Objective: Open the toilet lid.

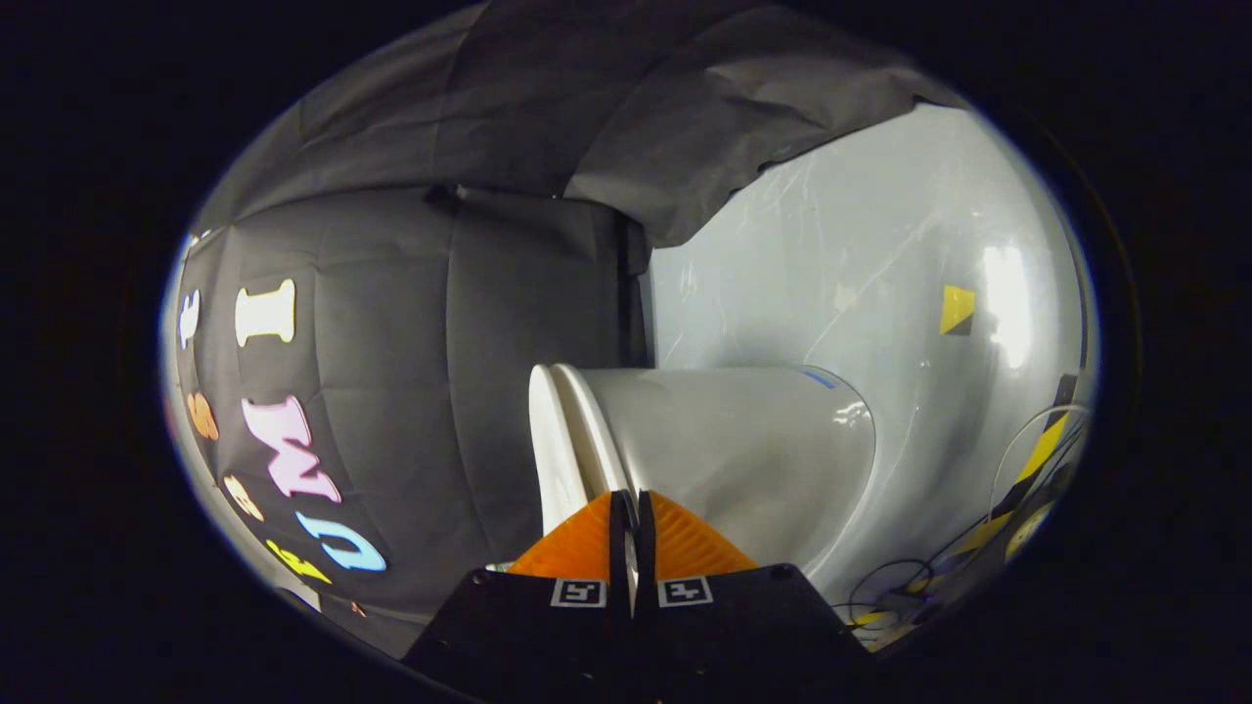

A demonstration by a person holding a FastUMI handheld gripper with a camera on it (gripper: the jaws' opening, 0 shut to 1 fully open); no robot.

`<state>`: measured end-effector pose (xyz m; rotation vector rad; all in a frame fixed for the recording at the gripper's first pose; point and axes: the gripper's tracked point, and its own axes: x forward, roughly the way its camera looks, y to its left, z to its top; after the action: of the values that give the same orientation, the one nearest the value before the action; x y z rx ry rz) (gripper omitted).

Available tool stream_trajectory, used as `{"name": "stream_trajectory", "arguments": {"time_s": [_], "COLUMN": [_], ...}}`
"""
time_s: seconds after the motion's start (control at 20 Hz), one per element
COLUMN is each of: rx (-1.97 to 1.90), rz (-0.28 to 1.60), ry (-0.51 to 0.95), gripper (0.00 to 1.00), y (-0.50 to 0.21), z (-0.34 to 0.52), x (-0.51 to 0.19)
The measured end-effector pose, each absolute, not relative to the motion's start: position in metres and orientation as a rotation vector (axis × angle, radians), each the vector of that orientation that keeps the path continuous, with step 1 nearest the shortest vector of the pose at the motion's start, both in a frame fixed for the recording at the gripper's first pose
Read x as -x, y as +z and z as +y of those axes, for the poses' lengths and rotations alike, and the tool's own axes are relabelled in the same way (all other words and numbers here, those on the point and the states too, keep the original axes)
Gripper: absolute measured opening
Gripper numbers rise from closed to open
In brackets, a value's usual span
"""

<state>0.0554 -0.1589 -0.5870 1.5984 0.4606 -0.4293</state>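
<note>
The gripper (pixel 626 501) sits nearest, its two fingers (pixel 685 543) drawn almost fully together with a thin slit left between them; the jaws are as good as closed, and whether anything thin is pinched in that slit cannot be told. Two small square markers (pixel 682 592) are fixed on the dark body behind the fingers, one on each side of the slit. Directly ahead of the fingertips stands the toilet (pixel 743 460), seen side-on. Its lid (pixel 550 440) and the seat beneath it appear as two thin pale edges lying close together just ahead and to the left of the fingertips, with the rounded, glossy bowl swelling away to the right. The lid edge lies flush against the seat edge along the visible length. Beyond the toilet on the right is a pale, shiny wall (pixel 851 244) bearing scuffs and a bright light reflection, with a small yellow-and-black sticker (pixel 957 310) on it. Low on the right, near the foot of the toilet, run yellow-and-black striped tape (pixel 1037 460) and some thin cables (pixel 895 587) on the floor. To the left and above, black cloth (pixel 469 323) hangs as a backdrop, with one fold draped over the top of the pale wall.
</note>
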Motion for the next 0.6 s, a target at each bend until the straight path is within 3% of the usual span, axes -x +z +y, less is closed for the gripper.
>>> {"name": "stream_trajectory", "arguments": {"time_s": [0.4, 0.6], "rx": [-1.503, -1.229], "rz": [0.515, 0.588], "ry": [-0.453, -0.478], "gripper": [0.05, 0.05], "y": [-0.565, -0.530], "z": [-0.150, -0.143], "x": [-0.057, -0.063]}}
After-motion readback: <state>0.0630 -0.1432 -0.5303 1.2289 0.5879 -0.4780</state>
